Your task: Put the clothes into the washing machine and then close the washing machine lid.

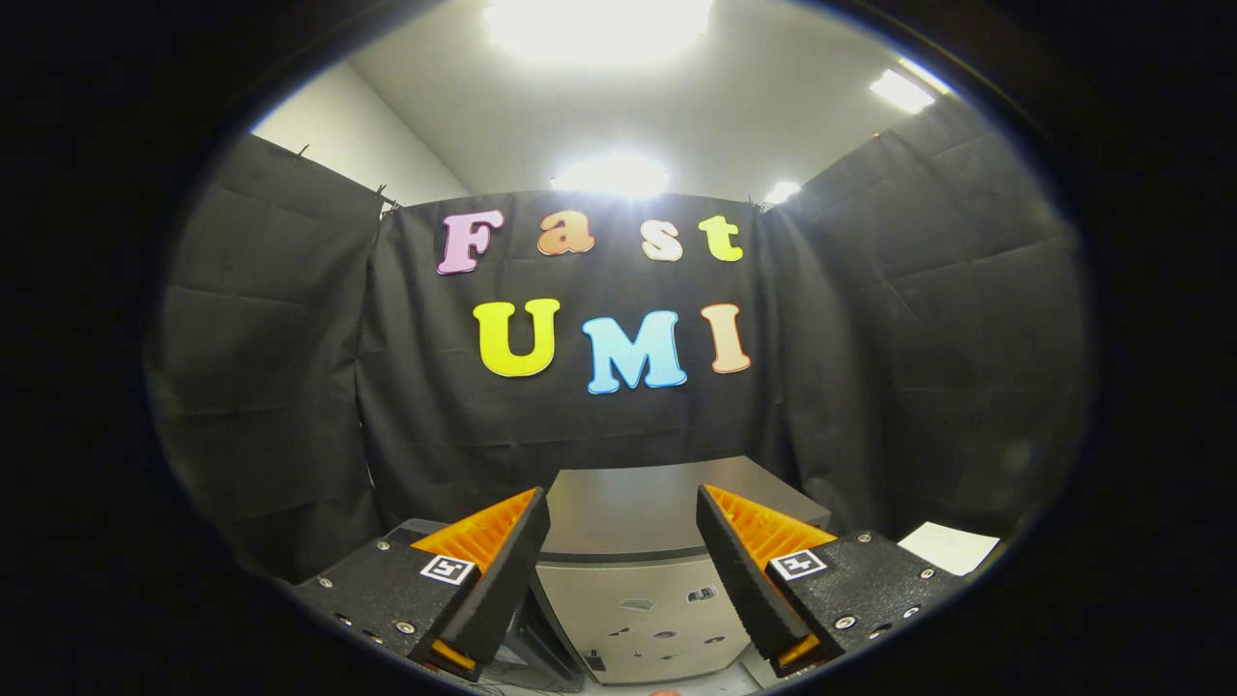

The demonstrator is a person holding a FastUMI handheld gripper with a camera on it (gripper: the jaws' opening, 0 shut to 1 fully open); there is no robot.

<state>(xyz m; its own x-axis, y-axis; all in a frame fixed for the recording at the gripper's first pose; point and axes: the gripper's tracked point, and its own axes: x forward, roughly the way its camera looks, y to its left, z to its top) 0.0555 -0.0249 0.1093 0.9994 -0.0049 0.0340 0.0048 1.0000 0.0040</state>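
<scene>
The washing machine [638, 580] is a grey box standing against the black cloth wall, seen beyond and between my fingers. Its flat grey lid [638, 507] lies down on top, and the front panel below it carries a few small marks. My gripper [623, 541] is held above and in front of the machine, open, with nothing between its fingers. No clothes can be made out here.
Black cloth walls close the booth on three sides around the machine. A white sheet [947, 546] lies to the right of the machine, beyond my right finger. Bright ceiling lights [599, 24] glare overhead.
</scene>
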